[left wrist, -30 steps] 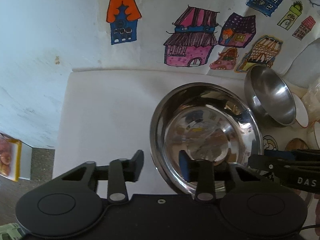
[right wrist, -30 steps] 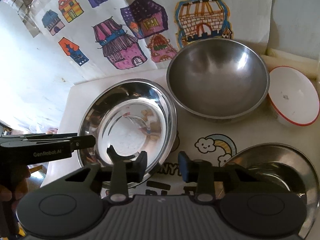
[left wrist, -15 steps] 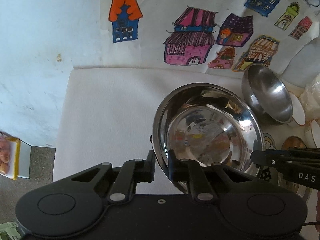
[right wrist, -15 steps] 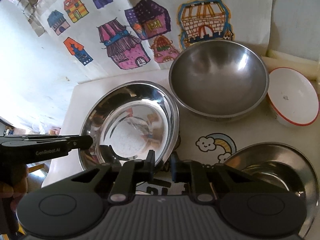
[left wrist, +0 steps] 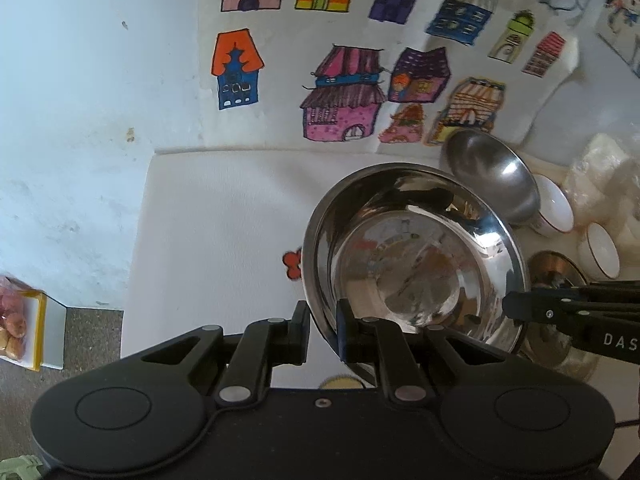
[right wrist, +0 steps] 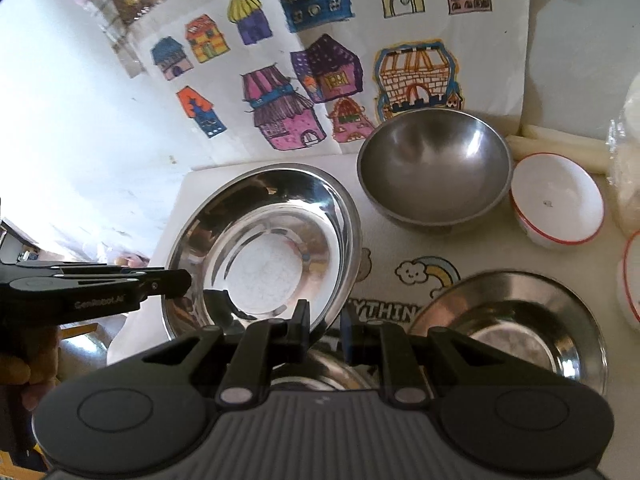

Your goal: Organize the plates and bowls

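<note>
Above the white cloth [left wrist: 224, 220], both grippers [left wrist: 322, 330] [right wrist: 324, 330] pinch the shiny round steel plate's [left wrist: 412, 256] slippery rim (stiff, light).

Mirror-polished steel plate [left wrist: 412, 264] between matt black plastic jaws. Beyond jaws: brushed, duller steel bowl [right wrist: 434, 168]; glossy white ceramic bowl [right wrist: 558, 200]; paper drawings [left wrist: 340, 96] on rough white wall.

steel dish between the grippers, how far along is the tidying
Nothing looks stacked yet. In hand: the left gripper and right gripper each pinch the rim of the shiny steel dish, lifted. Left: deep steel bowl, second steel dish, white bowl sit separately.
</note>
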`<state>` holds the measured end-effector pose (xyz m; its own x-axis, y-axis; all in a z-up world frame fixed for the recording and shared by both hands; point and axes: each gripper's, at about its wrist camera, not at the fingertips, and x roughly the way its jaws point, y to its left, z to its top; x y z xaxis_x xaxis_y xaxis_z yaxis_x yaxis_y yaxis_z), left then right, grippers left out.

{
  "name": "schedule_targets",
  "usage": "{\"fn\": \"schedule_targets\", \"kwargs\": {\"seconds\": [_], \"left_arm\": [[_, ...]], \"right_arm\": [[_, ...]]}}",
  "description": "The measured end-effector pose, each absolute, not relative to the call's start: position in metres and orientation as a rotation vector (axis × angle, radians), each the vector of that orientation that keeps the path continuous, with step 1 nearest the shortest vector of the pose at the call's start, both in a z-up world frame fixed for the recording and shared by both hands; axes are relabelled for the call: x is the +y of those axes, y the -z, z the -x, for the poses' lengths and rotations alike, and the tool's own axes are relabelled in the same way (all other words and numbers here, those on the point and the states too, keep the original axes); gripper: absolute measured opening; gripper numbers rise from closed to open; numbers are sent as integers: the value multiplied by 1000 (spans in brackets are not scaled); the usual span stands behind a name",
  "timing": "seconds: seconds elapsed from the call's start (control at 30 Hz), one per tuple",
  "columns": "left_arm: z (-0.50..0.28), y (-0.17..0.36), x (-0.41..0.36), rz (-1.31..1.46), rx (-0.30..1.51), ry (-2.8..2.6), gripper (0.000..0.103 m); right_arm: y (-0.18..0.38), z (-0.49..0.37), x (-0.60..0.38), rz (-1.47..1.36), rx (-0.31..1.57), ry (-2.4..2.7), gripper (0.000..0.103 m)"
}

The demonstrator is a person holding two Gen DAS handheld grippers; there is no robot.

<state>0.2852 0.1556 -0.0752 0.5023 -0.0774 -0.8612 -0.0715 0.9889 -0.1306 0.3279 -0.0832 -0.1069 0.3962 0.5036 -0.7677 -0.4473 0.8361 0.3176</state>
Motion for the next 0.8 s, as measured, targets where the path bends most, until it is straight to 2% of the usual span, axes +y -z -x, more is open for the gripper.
{"fn": "schedule_targets", "kwargs": {"seconds": [0.8], "left_arm": [[-210, 79, 111, 12, 1143, 62, 18]], "right_arm": [[106, -252, -127, -55, 1126, -591, 19]]}}
